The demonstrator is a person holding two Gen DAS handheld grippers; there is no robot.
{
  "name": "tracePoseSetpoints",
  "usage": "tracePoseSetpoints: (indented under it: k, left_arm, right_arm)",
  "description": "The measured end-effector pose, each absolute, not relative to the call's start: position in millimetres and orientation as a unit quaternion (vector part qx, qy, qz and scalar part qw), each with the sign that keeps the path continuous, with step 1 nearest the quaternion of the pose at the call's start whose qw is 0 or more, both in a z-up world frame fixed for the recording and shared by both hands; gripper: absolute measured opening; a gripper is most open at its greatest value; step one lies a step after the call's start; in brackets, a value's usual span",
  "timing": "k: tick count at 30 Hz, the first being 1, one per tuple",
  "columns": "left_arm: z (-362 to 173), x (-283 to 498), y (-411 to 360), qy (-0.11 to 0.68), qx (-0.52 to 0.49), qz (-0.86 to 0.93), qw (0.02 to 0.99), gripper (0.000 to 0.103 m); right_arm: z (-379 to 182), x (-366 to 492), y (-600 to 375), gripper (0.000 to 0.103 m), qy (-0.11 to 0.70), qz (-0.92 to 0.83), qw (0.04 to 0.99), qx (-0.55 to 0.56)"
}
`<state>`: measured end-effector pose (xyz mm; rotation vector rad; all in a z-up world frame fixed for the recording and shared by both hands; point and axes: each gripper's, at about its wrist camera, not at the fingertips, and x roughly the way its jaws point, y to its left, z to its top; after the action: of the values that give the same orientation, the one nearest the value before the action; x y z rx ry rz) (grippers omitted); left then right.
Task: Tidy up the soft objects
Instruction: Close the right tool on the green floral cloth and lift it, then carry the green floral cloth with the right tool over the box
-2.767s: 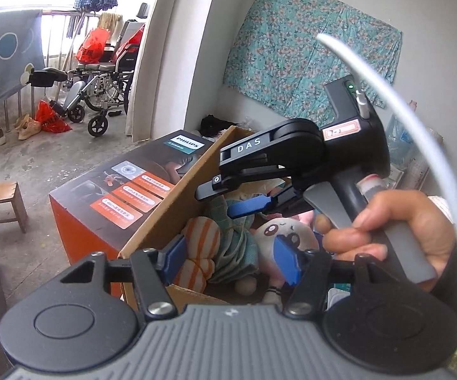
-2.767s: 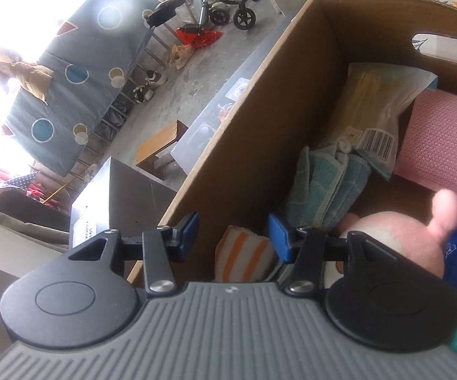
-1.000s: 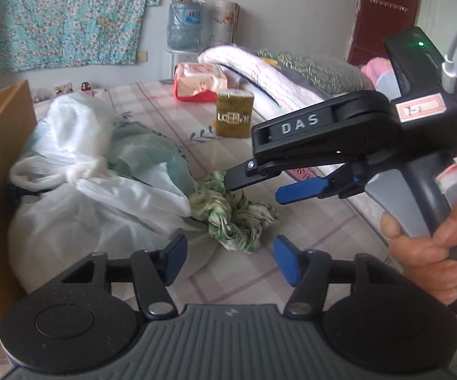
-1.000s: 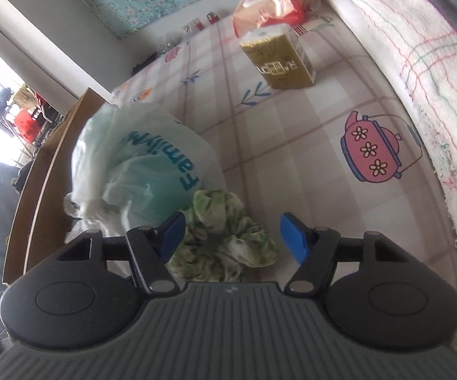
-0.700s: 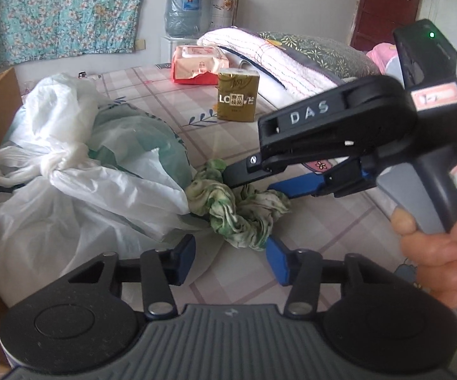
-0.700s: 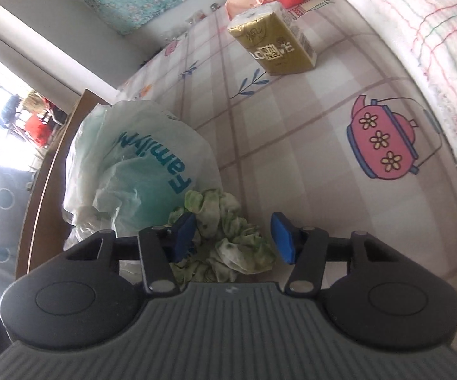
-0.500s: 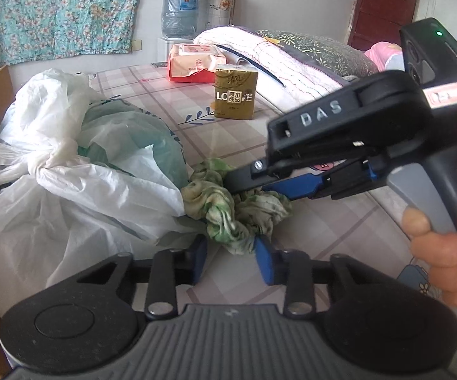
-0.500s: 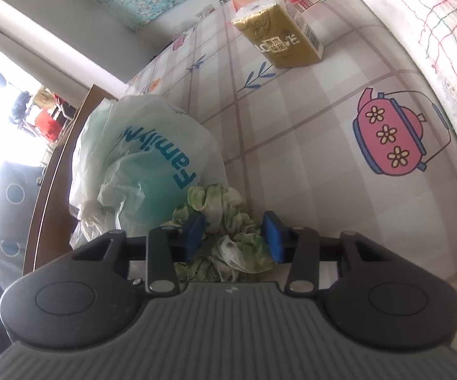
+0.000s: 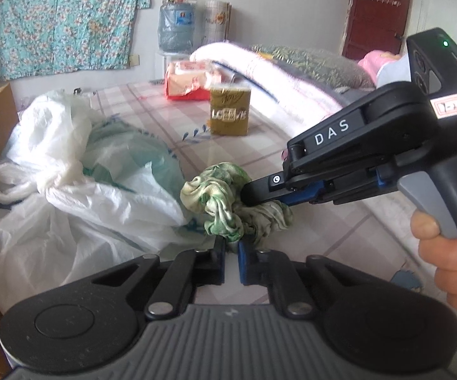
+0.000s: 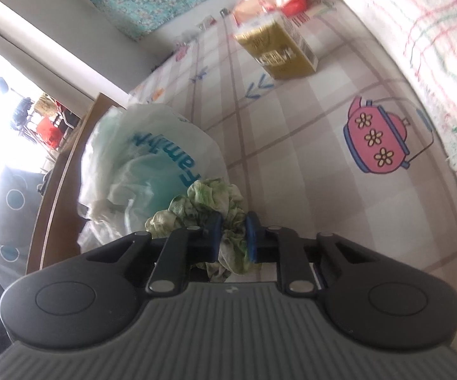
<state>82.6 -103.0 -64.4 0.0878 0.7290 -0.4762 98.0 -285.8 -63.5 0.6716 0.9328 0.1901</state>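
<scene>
Grippers were both clamped on one thing: the left gripper (image 9: 231, 255) pinched the near edge of the green cloth (image 9: 225, 199) at lower centre, and the right gripper (image 10: 233, 237) squeezed a thicker wad of it from the right side. Cloth sat bunched on the checked sheet (image 10: 291, 145), touching the white bag (image 9: 70, 196) at left, the gold pack (image 9: 229, 112) well beyond. Risk, I reckoned: the left bite looked thin, so pulling apart could slip it free, or drag the bag along.
</scene>
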Motion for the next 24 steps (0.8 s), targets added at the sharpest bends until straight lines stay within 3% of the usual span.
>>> tracePoseSetpoints:
  k: [14, 24]
  left_arm:
    - [-9, 65, -72, 0.265, 0.01, -0.228, 0.937, 0.009]
    - [39, 53, 21, 0.204, -0.027, -0.097, 0.974, 0.009]
  right_arm:
    - [13, 91, -255, 0.015, 0.379, 0.124, 0.875, 0.274]
    - [73, 148, -127, 0.015, 0.353, 0.271, 0.873, 0.199]
